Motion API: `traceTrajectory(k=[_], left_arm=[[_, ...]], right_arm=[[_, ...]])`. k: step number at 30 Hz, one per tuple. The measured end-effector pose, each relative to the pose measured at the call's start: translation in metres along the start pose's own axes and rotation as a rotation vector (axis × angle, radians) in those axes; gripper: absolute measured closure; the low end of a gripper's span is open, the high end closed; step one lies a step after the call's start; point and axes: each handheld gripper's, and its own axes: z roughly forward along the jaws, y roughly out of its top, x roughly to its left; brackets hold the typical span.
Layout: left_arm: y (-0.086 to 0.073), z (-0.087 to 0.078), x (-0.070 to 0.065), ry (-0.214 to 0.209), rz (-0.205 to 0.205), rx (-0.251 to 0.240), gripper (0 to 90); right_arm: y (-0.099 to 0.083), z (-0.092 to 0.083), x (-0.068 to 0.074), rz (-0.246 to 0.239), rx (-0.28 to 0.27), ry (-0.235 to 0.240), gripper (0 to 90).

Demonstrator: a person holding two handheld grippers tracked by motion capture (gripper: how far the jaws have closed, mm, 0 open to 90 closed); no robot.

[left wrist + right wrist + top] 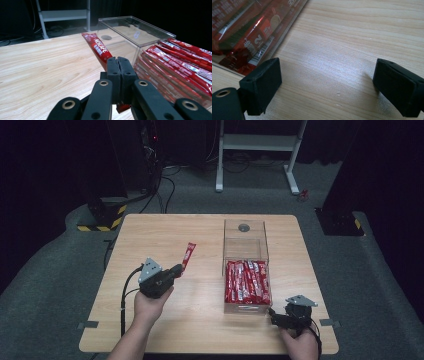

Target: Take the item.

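Note:
A red Nescafe stick sachet (188,255) (98,48) juts up and away from my left gripper (179,269) (119,61), whose jaws are shut on its lower end, left of the box and above the table. A clear plastic box (245,270) (140,32) stands right of centre; its near half holds several red sachets (247,281) (185,65) (244,27). My right gripper (274,315) (327,85) rests low at the table's front right, beside the box's near corner, jaws wide apart with only bare wood between them.
The wooden table (150,235) has bare wood to the left and front of the box. Part of the clear box's far half (244,237) is covered by a transparent lid with a round hole. A white frame (260,150) and cables lie on the floor beyond.

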Motion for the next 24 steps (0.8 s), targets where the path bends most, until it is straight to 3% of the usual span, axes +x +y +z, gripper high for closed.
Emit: traceTrajectory(k=[24], left_arm=[[-0.010, 0.002, 0.021, 0.012, -0.017, 0.001, 88.5]], right_arm=[[0.000, 0.000, 0.000, 0.001, -0.002, -0.003, 9.0]])
